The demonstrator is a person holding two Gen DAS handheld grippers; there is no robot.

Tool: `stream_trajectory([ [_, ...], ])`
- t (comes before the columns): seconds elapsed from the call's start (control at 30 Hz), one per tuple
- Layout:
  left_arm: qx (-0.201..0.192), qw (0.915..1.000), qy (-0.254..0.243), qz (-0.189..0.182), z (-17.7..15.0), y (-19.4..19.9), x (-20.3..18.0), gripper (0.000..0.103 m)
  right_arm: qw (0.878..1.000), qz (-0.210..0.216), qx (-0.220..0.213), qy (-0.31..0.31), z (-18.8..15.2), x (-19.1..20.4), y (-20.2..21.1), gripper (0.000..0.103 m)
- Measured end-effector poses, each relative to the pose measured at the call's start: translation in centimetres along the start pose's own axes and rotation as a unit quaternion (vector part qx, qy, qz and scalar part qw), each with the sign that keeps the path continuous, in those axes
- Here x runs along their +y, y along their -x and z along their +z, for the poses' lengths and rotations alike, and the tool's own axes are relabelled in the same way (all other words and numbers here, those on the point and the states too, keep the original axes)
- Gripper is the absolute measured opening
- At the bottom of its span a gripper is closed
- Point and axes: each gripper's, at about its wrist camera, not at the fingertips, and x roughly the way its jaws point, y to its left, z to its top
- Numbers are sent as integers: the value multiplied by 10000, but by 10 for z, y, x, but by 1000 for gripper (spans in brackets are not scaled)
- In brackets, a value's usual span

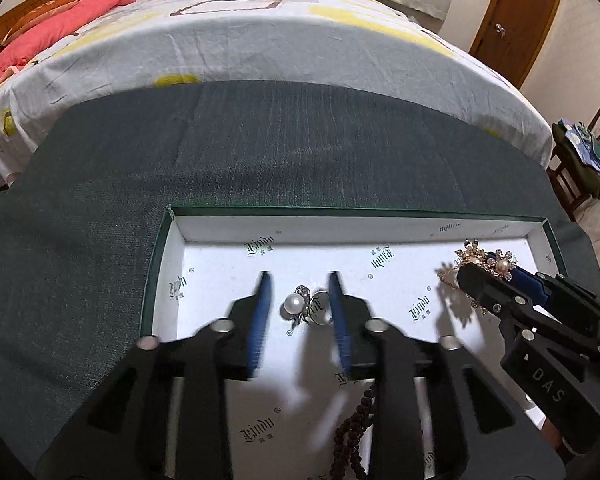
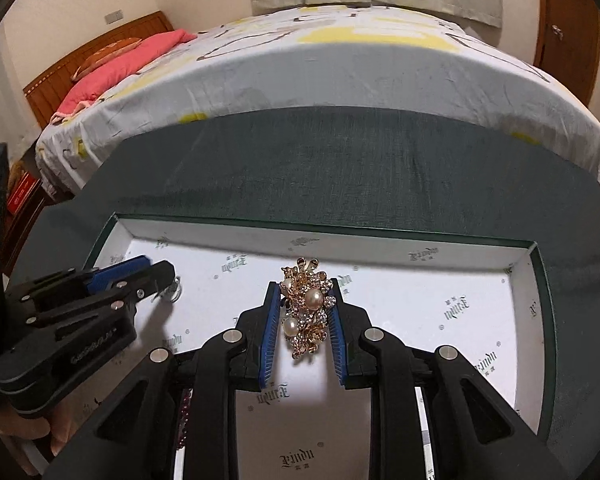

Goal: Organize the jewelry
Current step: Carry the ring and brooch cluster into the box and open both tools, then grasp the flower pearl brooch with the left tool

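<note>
A pearl ring [image 1: 306,307] with small clear stones lies on the floor of a shallow white box [image 1: 340,211] with a green rim. My left gripper [image 1: 299,279] stands open over the ring, one blue pad on each side of it. My right gripper [image 2: 304,285] is shut on a gold brooch [image 2: 309,312] set with pearls and crystals, held just above the box [image 2: 324,226] floor. In the left wrist view the brooch [image 1: 486,258] and right gripper [image 1: 488,271] sit at the box's far right. The left gripper [image 2: 158,266] half hides the ring [image 2: 172,293] in the right wrist view.
A dark brown bead string [image 1: 352,432] lies in the box near its front, under my left gripper. The box rests on a dark green cloth [image 1: 300,152]. Behind it is a bed [image 1: 260,40] with a pink pillow [image 1: 60,24]. A wooden chair [image 1: 580,168] stands at right.
</note>
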Motion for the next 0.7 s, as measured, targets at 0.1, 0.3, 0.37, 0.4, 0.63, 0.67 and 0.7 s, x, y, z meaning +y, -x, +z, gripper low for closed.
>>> stream_trajectory([
  [0.1, -5, 10000, 75, -20, -1, 1, 2, 51, 10000, 6, -41, 3, 1, 0, 2, 46],
  [0.3, -137, 9998, 157, -51, -3, 7, 2, 66, 9991, -106, -391, 80, -3, 0, 15, 50],
  [0.37, -352, 9992, 178, -78, -5, 15, 2, 72, 9983, -136, -557, 62, -4, -1, 24, 50],
  [0.4, -449, 9988, 171, -88, -7, 20, 1, 72, 9974, -141, -701, 37, -5, -3, 32, 50],
  [0.63, -1293, 9916, 79, -21, -23, 75, 0, 80, 9908, -233, -1337, 5, -23, -8, 80, 50],
  [0.67, -1393, 9902, 84, 24, -26, 82, 1, 80, 9899, -238, -1396, -8, -26, -9, 85, 50],
  [0.7, -1540, 9880, 98, 74, -32, 93, 2, 80, 9885, -253, -1488, -36, -34, -10, 95, 50],
])
